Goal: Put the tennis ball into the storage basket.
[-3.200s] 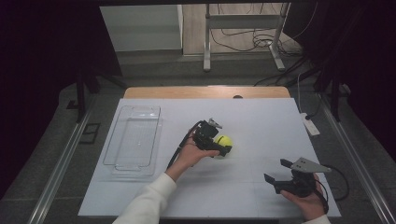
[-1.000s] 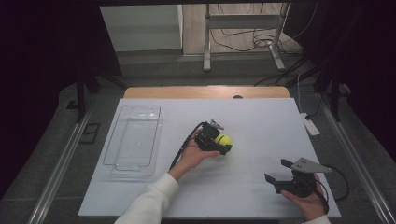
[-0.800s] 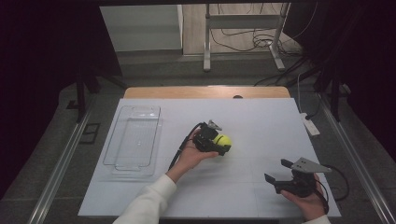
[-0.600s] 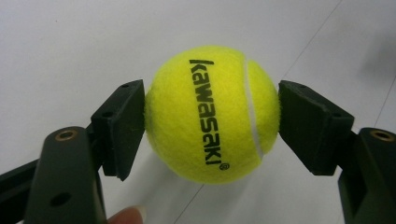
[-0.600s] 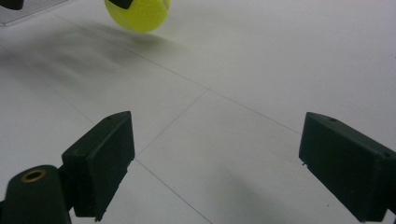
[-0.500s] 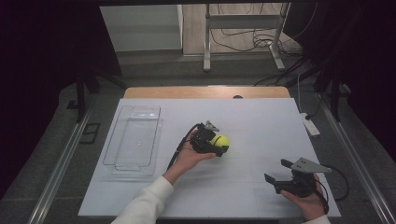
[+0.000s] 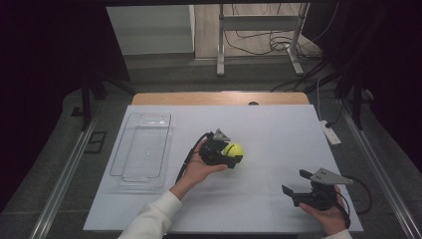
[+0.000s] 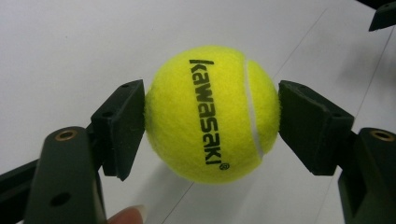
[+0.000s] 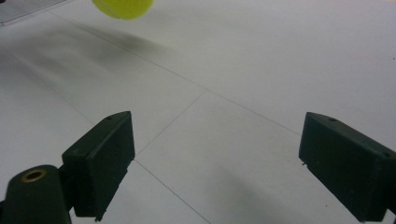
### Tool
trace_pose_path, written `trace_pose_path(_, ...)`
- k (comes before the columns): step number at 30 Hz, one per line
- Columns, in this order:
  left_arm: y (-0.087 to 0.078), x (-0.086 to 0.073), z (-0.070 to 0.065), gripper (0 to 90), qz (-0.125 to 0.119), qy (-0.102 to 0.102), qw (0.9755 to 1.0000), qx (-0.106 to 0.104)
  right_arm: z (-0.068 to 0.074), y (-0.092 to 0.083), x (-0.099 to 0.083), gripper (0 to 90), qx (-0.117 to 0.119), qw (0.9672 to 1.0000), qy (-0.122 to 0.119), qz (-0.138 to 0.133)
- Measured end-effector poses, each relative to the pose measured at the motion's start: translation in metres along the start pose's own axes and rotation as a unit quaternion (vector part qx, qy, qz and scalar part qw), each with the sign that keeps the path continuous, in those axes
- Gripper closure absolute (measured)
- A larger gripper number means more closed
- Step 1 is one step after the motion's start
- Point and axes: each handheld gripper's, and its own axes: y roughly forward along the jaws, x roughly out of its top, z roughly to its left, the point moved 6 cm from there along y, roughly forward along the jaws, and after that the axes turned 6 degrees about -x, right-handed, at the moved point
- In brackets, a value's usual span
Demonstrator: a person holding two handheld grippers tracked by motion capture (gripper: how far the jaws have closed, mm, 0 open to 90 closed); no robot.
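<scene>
A yellow tennis ball with black "kawasaki" lettering sits squeezed between the two black pads of my left gripper, lifted a little off the white table. From above, the ball and the left gripper hang over the table's middle, a little right of the clear tray. My right gripper rests near the front right corner, wide open with nothing between its pads. The ball's lower edge shows at the top left of the right gripper view.
A clear plastic tray lies on the white table at the left. A white power strip lies off the table's right edge. Metal stand legs and cables sit on the floor beyond the far edge.
My left gripper has carried the ball slightly left toward the tray and a touch higher. The right gripper has stayed still.
</scene>
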Motion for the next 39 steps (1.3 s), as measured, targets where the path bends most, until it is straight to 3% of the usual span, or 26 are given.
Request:
trace_pose_path(12, -0.015, 0.004, 0.001, 27.5, -0.025, 0.007, 0.9996, 0.006, 0.000, -0.001, 0.001, 11.1, 0.000, 1.0000, 0.001, -0.003)
trace_pose_path(22, -0.028, 0.009, 0.003, 27.5, -0.046, 0.003, 0.9989, 0.006, 0.001, -0.001, 0.001, 11.1, 0.001, 1.0000, 0.001, -0.004)
trace_pose_path(39, -0.047, 0.014, 0.011, 27.4, -0.071, -0.005, 0.9972, 0.023, 0.001, -0.002, 0.002, 11.0, 0.001, 1.0000, -0.002, -0.008)
